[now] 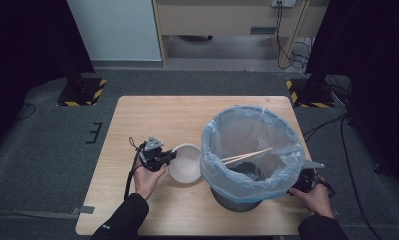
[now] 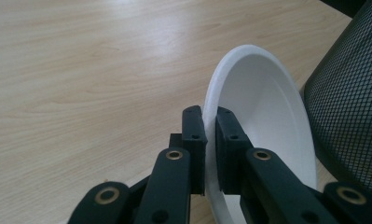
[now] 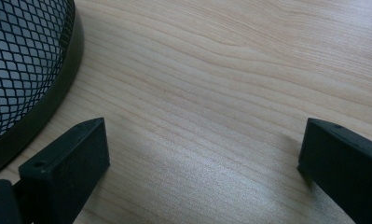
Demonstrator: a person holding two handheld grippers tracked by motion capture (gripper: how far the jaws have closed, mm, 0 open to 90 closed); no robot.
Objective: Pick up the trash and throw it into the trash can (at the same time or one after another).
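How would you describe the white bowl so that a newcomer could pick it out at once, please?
On the wooden table, find the mesh bin lined with a blue bag. Just to its left is the white bowl, its rim pinched by the left gripper. It is the sole white, round dish there.

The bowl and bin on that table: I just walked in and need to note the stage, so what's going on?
A person works with a gripper in each hand. The left gripper is shut on the rim of the white bowl, beside the mesh bin. The bin has a blue bag liner, and chopsticks rest in it. The right gripper is open just above the table, near the bin's base, holding nothing.
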